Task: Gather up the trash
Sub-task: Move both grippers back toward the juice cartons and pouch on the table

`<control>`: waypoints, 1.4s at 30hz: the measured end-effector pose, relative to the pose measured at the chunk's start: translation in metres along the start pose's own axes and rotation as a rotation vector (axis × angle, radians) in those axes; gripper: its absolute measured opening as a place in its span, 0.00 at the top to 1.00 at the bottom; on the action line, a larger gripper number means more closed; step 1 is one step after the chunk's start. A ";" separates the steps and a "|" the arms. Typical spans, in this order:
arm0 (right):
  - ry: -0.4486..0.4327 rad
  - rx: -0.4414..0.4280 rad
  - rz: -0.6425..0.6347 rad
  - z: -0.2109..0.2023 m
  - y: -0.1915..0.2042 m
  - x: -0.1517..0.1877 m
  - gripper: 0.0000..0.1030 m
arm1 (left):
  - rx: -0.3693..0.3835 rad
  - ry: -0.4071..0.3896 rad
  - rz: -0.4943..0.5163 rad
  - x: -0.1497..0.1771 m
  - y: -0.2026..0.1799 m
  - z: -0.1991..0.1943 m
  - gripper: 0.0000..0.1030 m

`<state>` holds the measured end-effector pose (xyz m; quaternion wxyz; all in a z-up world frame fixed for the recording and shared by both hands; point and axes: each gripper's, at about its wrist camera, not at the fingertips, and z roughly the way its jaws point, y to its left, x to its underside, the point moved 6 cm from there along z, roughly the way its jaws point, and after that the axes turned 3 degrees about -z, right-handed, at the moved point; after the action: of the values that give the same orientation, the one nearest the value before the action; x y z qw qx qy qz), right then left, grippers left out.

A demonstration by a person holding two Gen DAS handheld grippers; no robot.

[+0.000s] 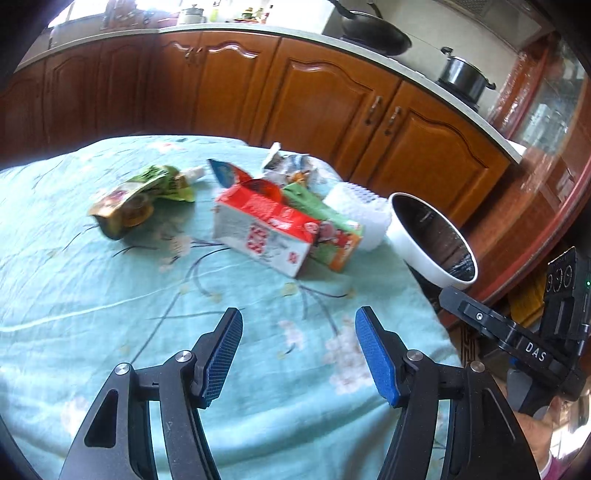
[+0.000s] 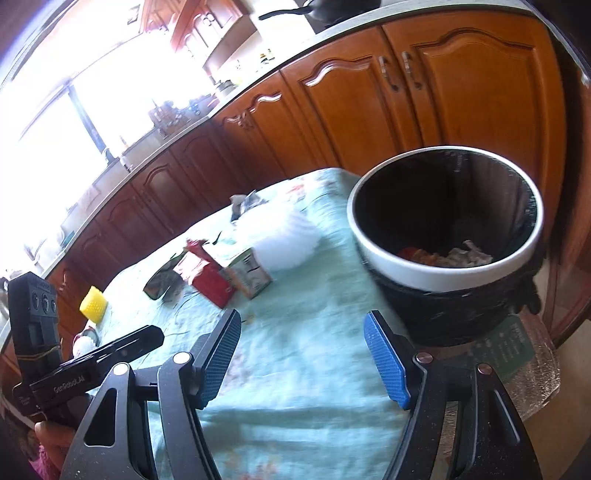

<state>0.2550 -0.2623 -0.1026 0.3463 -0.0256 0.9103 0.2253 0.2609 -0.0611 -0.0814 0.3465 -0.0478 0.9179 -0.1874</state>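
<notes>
Trash lies on a table with a teal floral cloth (image 1: 110, 295): a red and white carton (image 1: 266, 229), a green and orange carton (image 1: 332, 236) behind it, a green wrapper with a brown packet (image 1: 140, 199), crumpled silver wrappers (image 1: 291, 166) and a white plastic piece (image 1: 358, 214). A white-rimmed bin with a black liner (image 1: 432, 240) stands at the table's right edge; in the right wrist view (image 2: 443, 266) it holds some trash. My left gripper (image 1: 299, 350) is open and empty above the cloth. My right gripper (image 2: 303, 354) is open and empty, left of the bin.
Wooden kitchen cabinets (image 1: 332, 96) run behind the table under a counter with a wok (image 1: 373, 33) and a pot (image 1: 461, 77). A yellow object (image 2: 94, 304) sits at the table's far left in the right wrist view. A glass cabinet (image 1: 546, 110) stands right.
</notes>
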 end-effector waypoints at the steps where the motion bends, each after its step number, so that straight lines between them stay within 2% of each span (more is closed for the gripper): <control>1: 0.007 -0.009 -0.010 0.003 0.007 0.001 0.31 | -0.005 -0.002 -0.008 0.001 0.004 -0.002 0.39; 13: 0.068 -0.086 -0.134 0.035 0.071 0.006 0.31 | -0.064 -0.034 -0.067 -0.009 0.051 -0.025 0.39; 24: 0.109 -0.124 -0.232 0.070 0.104 0.001 0.31 | -0.134 -0.052 -0.062 -0.039 0.081 -0.019 0.38; 33: 0.129 -0.116 -0.293 0.099 0.114 -0.011 0.31 | -0.184 -0.036 -0.035 -0.079 0.111 0.006 0.33; 42: 0.134 -0.123 -0.303 0.115 0.115 -0.022 0.31 | -0.175 0.029 -0.001 -0.112 0.121 0.051 0.30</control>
<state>0.3198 -0.1126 -0.1191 0.3125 -0.1985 0.9016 0.2238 0.3837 0.0595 -0.0927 0.3278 -0.0755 0.9356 -0.1070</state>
